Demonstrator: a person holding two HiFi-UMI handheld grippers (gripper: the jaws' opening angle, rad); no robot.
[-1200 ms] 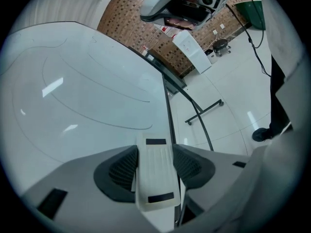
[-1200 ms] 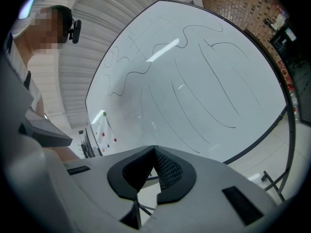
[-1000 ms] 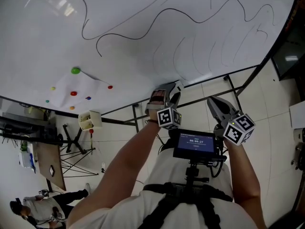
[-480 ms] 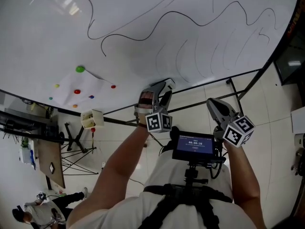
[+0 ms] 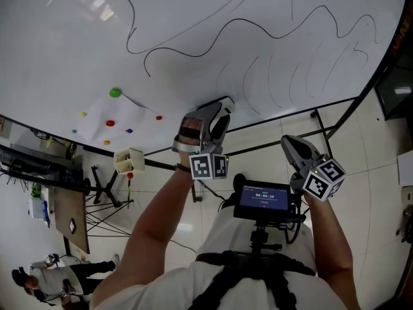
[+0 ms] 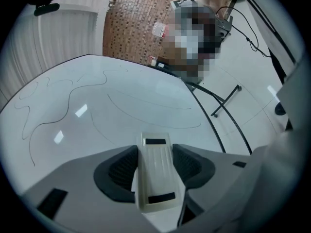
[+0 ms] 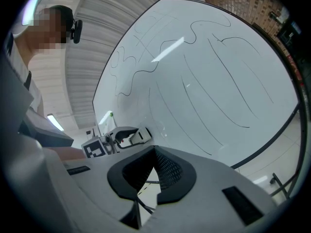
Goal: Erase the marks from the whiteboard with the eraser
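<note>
The whiteboard (image 5: 193, 18) filled the upper head view, tilted in a black frame (image 5: 284, 136). Long wavy black marks (image 5: 258, 23) ran across it from 10 o'clock to 2 o'clock. Fainter curved strokes (image 5: 293, 76) sat toward 4 o'clock, near the lower edge. At 8 o'clock a white sheet of paper (image 5: 97, 123) lay flat against the board, pinned by a green magnet (image 5: 115, 93) at its top corner. Small red (image 5: 110, 123), yellow (image 5: 83, 115) and blue (image 5: 128, 131) magnets dotted the sheet. The frame's black legs (image 5: 319, 118) stood on a pale glossy tiled floor (image 5: 377, 147), where a black tripod (image 5: 97, 186) also stood at 8 o'clock.
</note>
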